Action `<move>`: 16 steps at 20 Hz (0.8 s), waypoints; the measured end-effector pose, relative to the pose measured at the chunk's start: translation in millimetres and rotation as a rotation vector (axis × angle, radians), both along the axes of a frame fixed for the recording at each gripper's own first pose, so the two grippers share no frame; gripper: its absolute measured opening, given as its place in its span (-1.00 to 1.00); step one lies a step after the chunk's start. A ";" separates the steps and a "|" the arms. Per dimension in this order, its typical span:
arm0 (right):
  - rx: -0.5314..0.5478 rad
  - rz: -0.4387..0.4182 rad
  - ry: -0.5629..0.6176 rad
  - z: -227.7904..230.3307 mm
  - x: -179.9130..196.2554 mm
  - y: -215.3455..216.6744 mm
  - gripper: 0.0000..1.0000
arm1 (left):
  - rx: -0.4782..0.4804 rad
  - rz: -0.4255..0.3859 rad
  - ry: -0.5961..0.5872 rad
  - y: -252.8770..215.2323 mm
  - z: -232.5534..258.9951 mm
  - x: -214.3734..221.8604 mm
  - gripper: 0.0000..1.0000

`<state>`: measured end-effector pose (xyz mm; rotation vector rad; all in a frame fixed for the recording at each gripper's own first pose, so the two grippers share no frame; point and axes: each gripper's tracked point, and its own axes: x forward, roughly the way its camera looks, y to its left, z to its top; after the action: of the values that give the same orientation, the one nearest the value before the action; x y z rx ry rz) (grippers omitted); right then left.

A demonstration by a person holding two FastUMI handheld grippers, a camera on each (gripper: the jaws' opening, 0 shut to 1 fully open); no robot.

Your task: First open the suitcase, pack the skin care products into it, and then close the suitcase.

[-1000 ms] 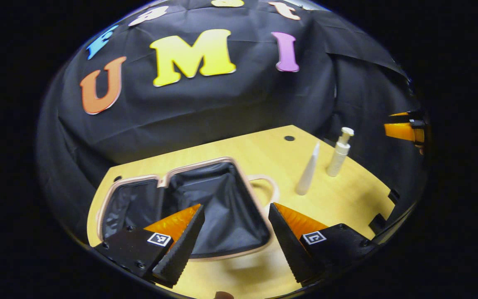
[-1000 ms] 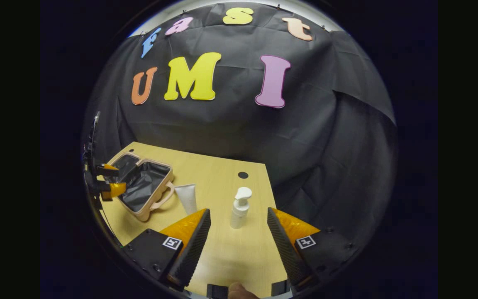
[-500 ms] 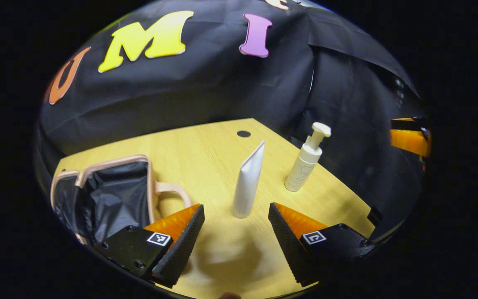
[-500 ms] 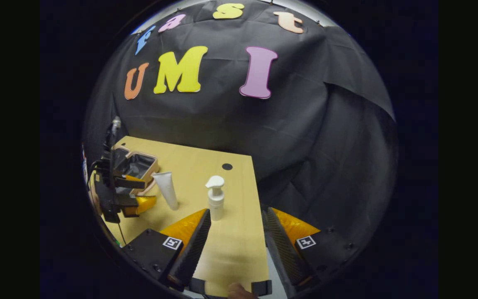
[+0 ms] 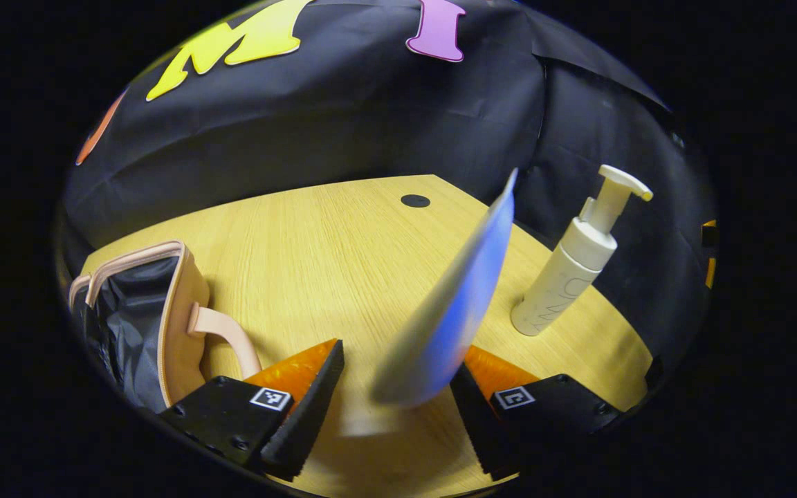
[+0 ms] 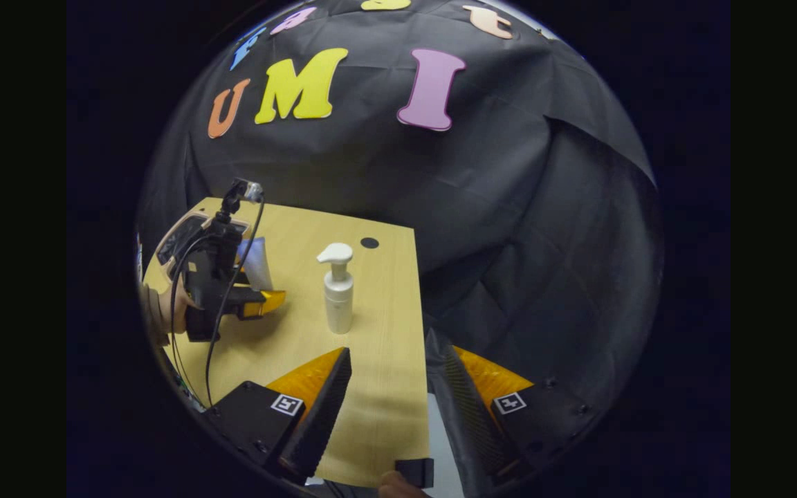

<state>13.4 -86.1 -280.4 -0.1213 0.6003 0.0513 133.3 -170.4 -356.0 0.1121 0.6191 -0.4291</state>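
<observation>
Left gripper point(image 5: 398, 408) moved off open suitcase point(image 5: 163, 311) to white tube point(image 5: 454, 304) standing on bench point(image 5: 315, 235), jaws apart around it, not yet clamped; right gripper point(image 6: 395, 408) apart, short of pump bottle point(image 6: 337, 290); packing starting.

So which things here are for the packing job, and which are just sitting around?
For the job:
- open suitcase
- white tube, between the left gripper fingers
- pump bottle, standing upright
- right gripper, open over the table edge

Just there:
- wooden table
- dark round hole in the table
</observation>
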 end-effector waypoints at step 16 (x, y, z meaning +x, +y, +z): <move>0.151 0.172 -0.049 -69.3 127.1 100.2 0.62 | 0.018 0.053 0.059 16.0 74.9 -126.1 -0.22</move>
<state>140.5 14.1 -349.6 -0.0274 0.5338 0.2592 7.2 -154.5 -281.0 0.1005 0.6825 -0.3771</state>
